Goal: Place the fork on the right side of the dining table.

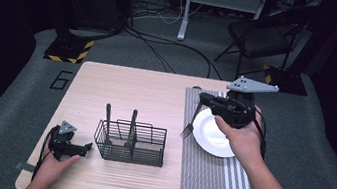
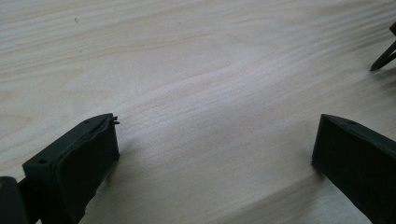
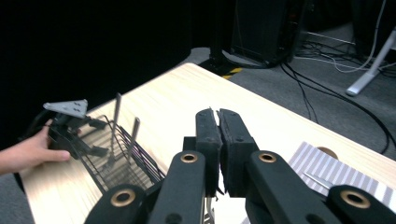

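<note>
My right gripper (image 1: pixel 202 98) hovers over the left edge of a white plate (image 1: pixel 216 134), shut on the handle of a fork (image 1: pixel 191 121). The fork hangs down with its tines just above the striped placemat (image 1: pixel 205 173). In the right gripper view the jaws (image 3: pixel 217 114) are pressed together and hide most of the fork. A black wire basket (image 1: pixel 131 143) stands mid-table with two utensils (image 1: pixel 107 121) upright in it. My left gripper (image 1: pixel 86 148) rests on the wood just left of the basket, open. Nothing sits between its jaws (image 2: pixel 215 135).
The wooden table (image 1: pixel 146 91) has bare room behind the basket. Beyond the far edge, cables, a chair (image 1: pixel 261 37) and a stand leg sit on the grey floor. The basket (image 3: pixel 116 154) and the left hand appear far off in the right gripper view.
</note>
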A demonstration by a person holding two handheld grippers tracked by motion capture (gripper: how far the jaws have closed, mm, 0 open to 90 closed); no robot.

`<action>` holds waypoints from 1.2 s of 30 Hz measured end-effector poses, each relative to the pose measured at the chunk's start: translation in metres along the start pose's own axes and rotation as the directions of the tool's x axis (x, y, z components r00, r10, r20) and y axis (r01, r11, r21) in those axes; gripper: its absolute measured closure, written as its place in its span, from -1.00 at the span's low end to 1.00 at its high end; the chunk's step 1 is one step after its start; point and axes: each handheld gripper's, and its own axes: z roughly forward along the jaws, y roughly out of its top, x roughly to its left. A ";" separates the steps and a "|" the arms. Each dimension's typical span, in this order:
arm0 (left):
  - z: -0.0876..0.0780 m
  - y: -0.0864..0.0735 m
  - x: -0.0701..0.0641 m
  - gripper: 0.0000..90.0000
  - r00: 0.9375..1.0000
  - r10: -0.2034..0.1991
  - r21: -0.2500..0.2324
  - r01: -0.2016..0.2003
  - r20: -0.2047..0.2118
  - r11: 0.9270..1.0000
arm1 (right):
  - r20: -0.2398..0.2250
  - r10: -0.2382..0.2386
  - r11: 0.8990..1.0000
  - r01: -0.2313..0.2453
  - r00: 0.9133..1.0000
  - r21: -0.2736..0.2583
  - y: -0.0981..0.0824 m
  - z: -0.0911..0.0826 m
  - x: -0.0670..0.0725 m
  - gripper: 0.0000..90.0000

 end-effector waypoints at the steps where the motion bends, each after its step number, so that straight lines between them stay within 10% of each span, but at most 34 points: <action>1: 0.000 0.000 0.000 -1.00 1.000 0.000 0.000 0.000 0.000 1.000 | 0.005 -0.003 1.000 0.003 1.000 0.001 -0.002 0.000 0.000 0.93; 36: 0.000 0.000 0.000 -1.00 1.000 0.000 0.000 0.000 0.000 1.000 | 0.131 0.033 0.998 -0.039 0.991 0.041 -0.086 0.012 -0.015 0.93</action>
